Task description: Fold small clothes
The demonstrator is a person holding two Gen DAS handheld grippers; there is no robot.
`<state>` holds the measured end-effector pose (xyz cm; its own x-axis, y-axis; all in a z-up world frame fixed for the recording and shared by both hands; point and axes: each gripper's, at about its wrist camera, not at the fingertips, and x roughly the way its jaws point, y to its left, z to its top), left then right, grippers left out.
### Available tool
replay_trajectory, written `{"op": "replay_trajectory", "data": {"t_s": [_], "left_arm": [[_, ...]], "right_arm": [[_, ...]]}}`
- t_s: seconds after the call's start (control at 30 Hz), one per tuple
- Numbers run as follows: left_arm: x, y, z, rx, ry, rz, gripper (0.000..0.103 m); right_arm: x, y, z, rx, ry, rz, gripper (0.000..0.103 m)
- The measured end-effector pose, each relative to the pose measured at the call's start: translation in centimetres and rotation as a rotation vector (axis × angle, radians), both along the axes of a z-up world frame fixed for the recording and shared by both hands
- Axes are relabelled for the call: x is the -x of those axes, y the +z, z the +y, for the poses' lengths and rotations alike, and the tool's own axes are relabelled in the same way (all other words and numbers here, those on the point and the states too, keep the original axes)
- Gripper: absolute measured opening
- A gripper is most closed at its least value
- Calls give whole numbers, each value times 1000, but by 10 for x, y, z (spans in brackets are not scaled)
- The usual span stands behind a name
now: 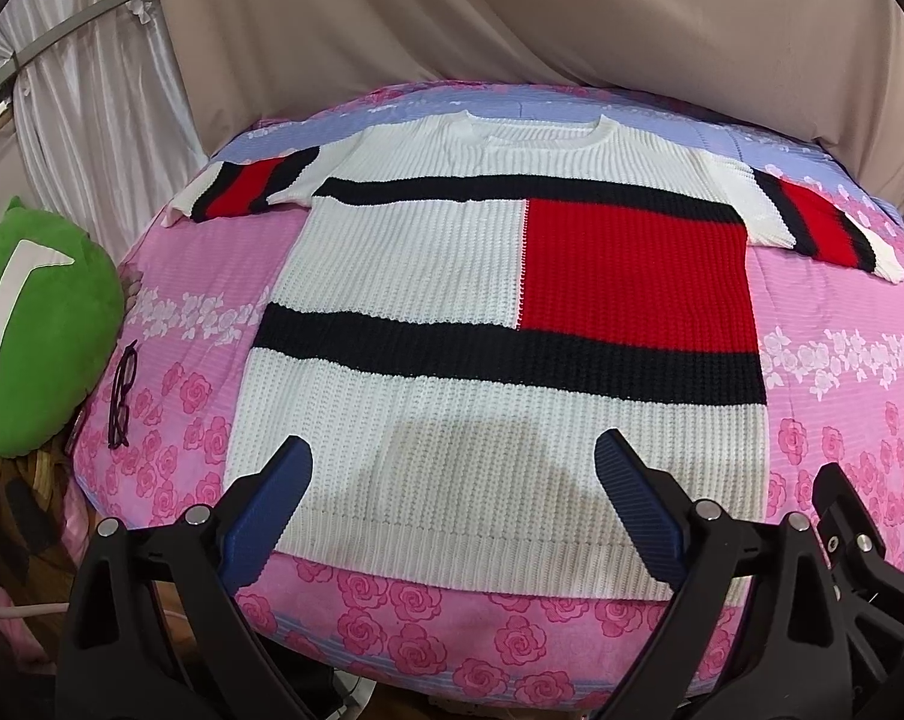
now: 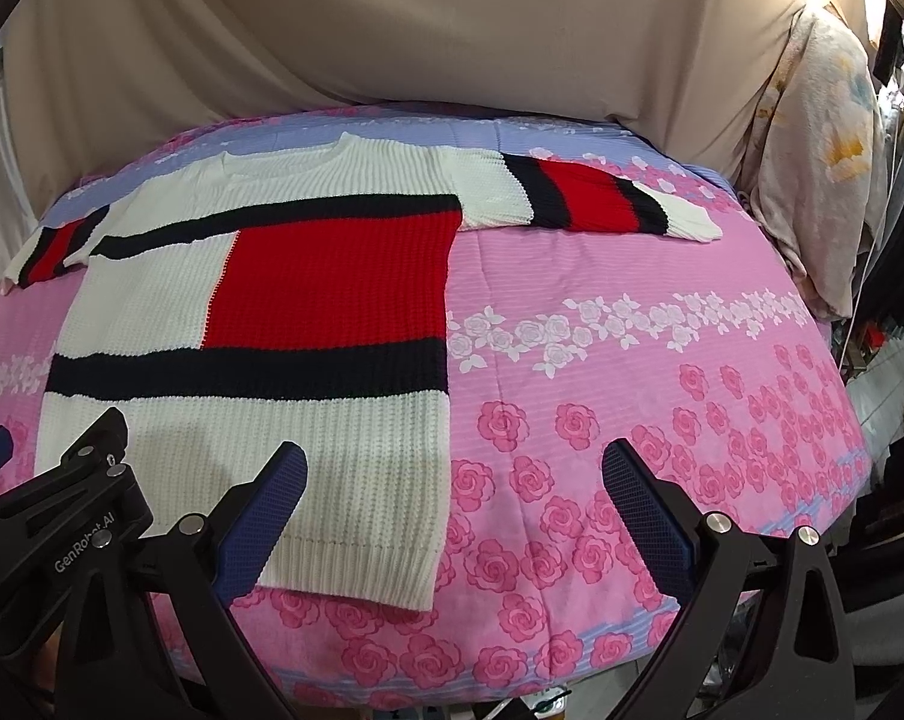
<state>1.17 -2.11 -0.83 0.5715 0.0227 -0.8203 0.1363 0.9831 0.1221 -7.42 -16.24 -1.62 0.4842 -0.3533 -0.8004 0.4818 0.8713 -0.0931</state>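
pink rose-print bedspread (image 2: 632,312) under a flat knit sweater (image 1: 452,300), beige drapes (image 1: 512,12) behind, both tools wide.

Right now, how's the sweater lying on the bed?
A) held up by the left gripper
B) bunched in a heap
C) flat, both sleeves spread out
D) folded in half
C: the sweater lies flat on the bedsheet, sleeves out to each side; left gripper and right gripper are both open, holding nothing.

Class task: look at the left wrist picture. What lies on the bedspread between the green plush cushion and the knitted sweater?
In the left wrist view, a pair of dark-framed glasses lies on the pink floral bedspread, between the green plush cushion and the sweater.
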Motion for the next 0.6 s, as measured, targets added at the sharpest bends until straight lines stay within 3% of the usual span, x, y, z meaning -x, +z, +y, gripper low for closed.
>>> {"op": "replay_trajectory", "data": {"t_s": [0.6], "left_arm": [[0,-1,-1,-2,2,3,93]], "right_arm": [[-2,-1,-1,-1,0,2,98]]}}
